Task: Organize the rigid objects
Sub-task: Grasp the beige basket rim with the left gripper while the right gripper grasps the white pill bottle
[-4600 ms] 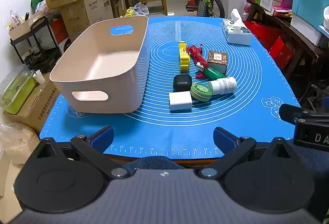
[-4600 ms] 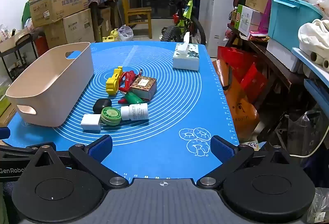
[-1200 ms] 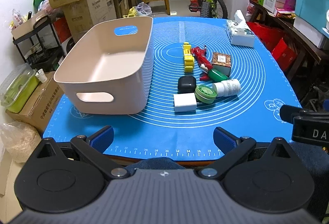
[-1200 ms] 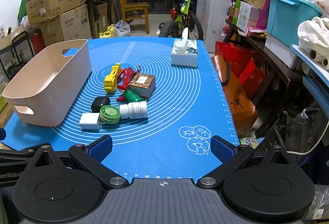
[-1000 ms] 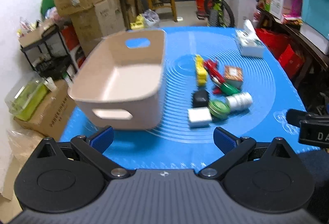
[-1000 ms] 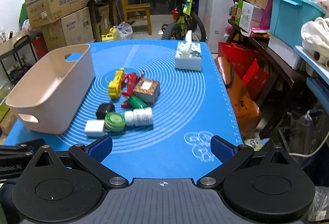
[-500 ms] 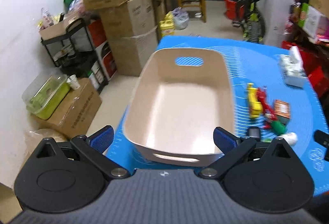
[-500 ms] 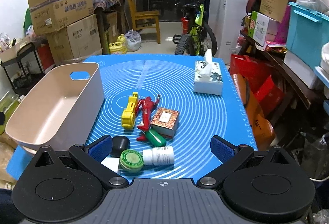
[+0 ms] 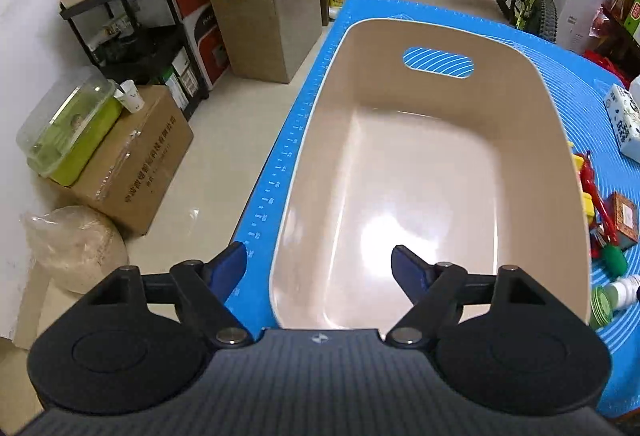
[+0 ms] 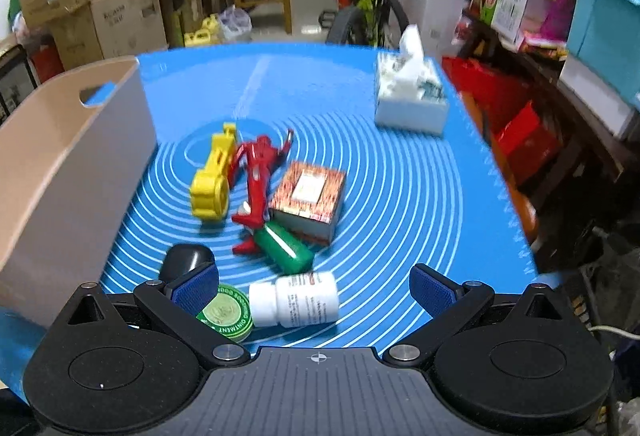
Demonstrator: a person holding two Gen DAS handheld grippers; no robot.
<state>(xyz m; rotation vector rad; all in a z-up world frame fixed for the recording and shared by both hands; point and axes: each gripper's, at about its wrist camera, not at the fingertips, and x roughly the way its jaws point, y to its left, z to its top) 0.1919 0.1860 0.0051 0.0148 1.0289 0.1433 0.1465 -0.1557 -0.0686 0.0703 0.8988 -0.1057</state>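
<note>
Left gripper has swung left and up since a second ago: then it looked across the whole mat from the near edge, now it hangs over the near left rim of the bin. Fingers spread wide, holding nothing; one blue pad lies outside the bin's left wall over the mat, the other over the bin floor. Bin has nothing in it; mat shows through its far handle slot.

Right gripper has also moved in, from the near table edge to just over the near end of the cluster. Fingers spread wide, holding nothing. View slightly blurred.

Cluster, left to right in the right wrist view, all on the mat right of the bin:
- black case, partly behind the left pad
- green tin, lid reads "OINTMENT", touching the white bottle, which lies on its side; its label print is too small to read
- yellow toy beside the red figure
- green bottle against the near corner of the patterned box
- tissue box well apart, far right

Floor left of the table: a carton with Chinese print, not legible.
</note>
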